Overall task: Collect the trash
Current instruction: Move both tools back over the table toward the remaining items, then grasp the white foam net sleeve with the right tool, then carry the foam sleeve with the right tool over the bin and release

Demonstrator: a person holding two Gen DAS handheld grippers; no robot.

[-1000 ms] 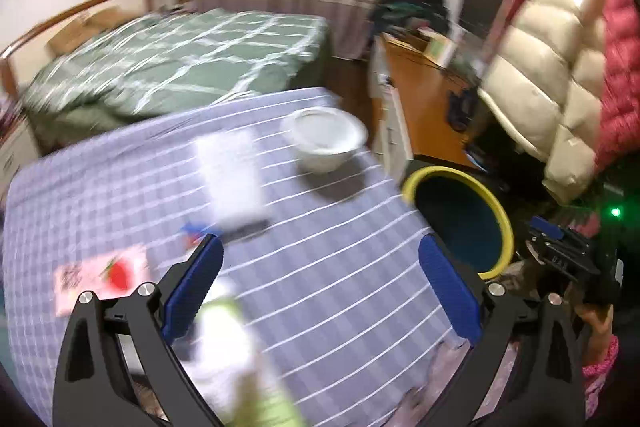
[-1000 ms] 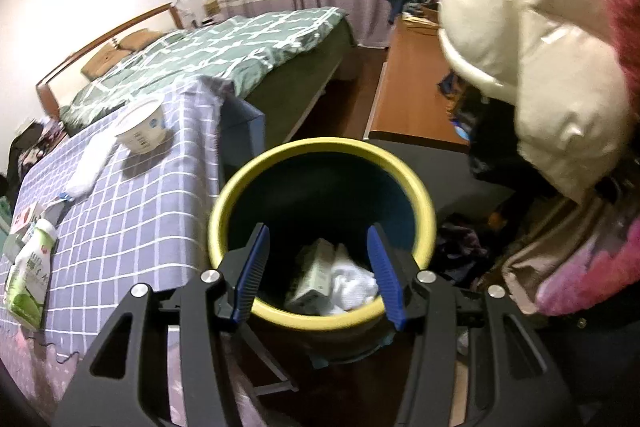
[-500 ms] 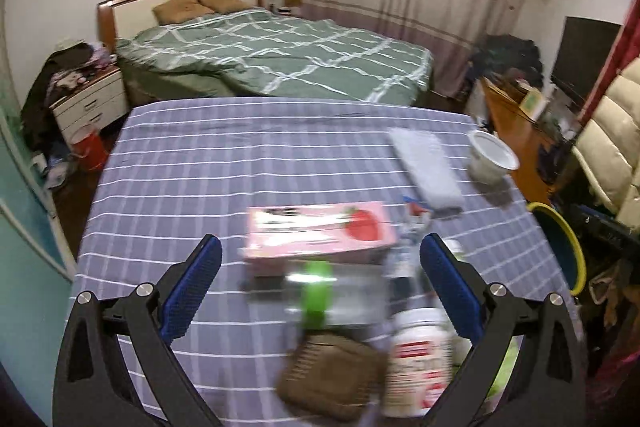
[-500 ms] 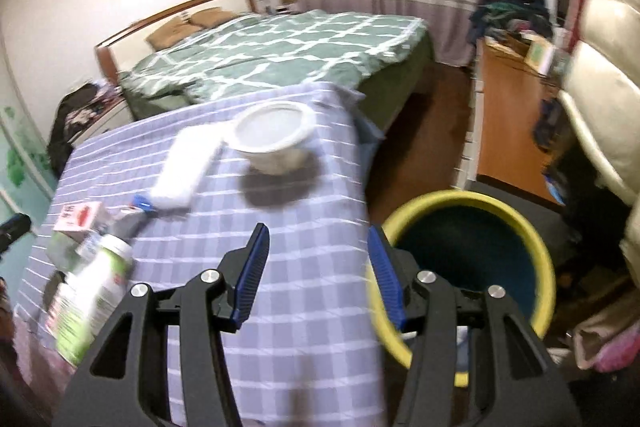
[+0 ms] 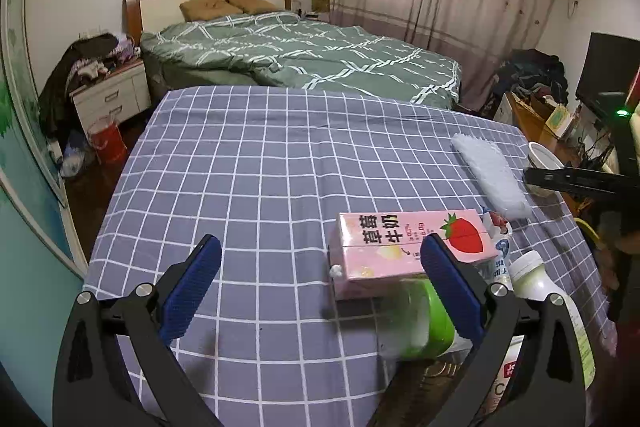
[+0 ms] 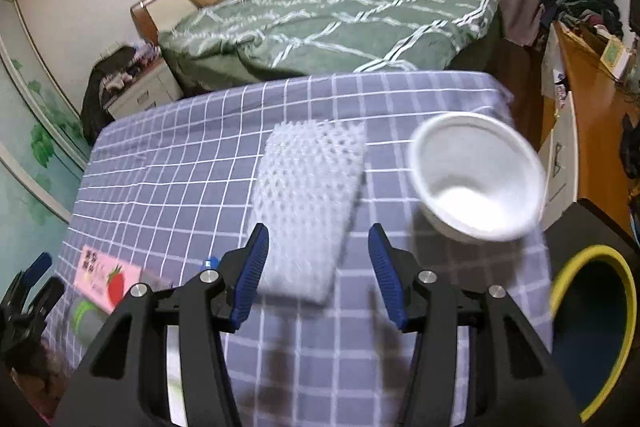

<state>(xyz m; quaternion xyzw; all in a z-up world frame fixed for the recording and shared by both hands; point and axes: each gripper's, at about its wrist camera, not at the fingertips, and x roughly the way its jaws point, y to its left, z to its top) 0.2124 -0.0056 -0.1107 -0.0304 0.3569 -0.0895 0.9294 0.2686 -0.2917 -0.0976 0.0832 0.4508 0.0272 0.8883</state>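
On the checked tablecloth (image 5: pixel 260 167) lies a pink strawberry milk carton (image 5: pixel 408 247), with a clear bottle with a green label (image 5: pixel 424 323) and a white bottle (image 5: pixel 536 279) close beside it. My left gripper (image 5: pixel 320 283) hovers open just left of the carton, nothing between its fingers. A white foam net sleeve (image 6: pixel 308 203) and a white bowl (image 6: pixel 476 175) sit further right. My right gripper (image 6: pixel 316 275) hangs open above the near end of the sleeve, holding nothing. The yellow-rimmed bin (image 6: pixel 592 327) stands off the table's right edge.
A green-quilted bed (image 5: pixel 304 55) lies beyond the table. A nightstand (image 5: pixel 108 95) and a red bucket (image 5: pixel 106 143) are at the left. An orange desk (image 6: pixel 592 131) with clutter runs along the right. The other gripper's black body (image 5: pixel 580 183) crosses the right side.
Both grippers swung left, away from the bin and over the table. The right one now looks at the sleeve and bowl; the left one has come down near the carton and bottles.
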